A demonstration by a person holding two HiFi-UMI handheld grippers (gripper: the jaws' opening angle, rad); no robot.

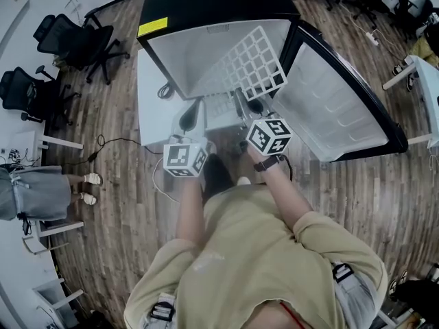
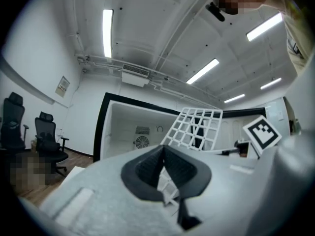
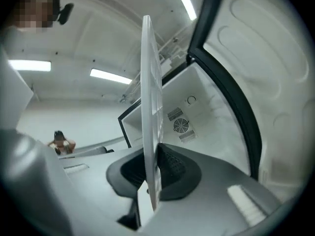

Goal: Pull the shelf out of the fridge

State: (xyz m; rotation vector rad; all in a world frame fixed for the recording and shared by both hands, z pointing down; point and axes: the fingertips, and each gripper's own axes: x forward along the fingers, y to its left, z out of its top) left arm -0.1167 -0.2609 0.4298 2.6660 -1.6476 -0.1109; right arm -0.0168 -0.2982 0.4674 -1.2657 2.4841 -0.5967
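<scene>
A white wire-grid shelf (image 1: 250,64) stands tilted in front of the open fridge (image 1: 206,5), a black box with a white inside. My right gripper (image 1: 241,105) is shut on the shelf's near edge. In the right gripper view the shelf (image 3: 150,107) shows edge-on, pinched between the black pads of the right gripper (image 3: 150,168). My left gripper (image 1: 192,115) hangs just left of the shelf and holds nothing. In its own view the left gripper (image 2: 163,151) has its pad tips together, and the shelf (image 2: 194,127) rises beyond them to the right.
The fridge door (image 1: 329,108) swings open to the right. A white board (image 1: 154,108) lies under the fridge's left side. Office chairs (image 1: 75,40) and a standing person (image 1: 41,190) are at the left, with a cable (image 1: 116,142) on the wood floor.
</scene>
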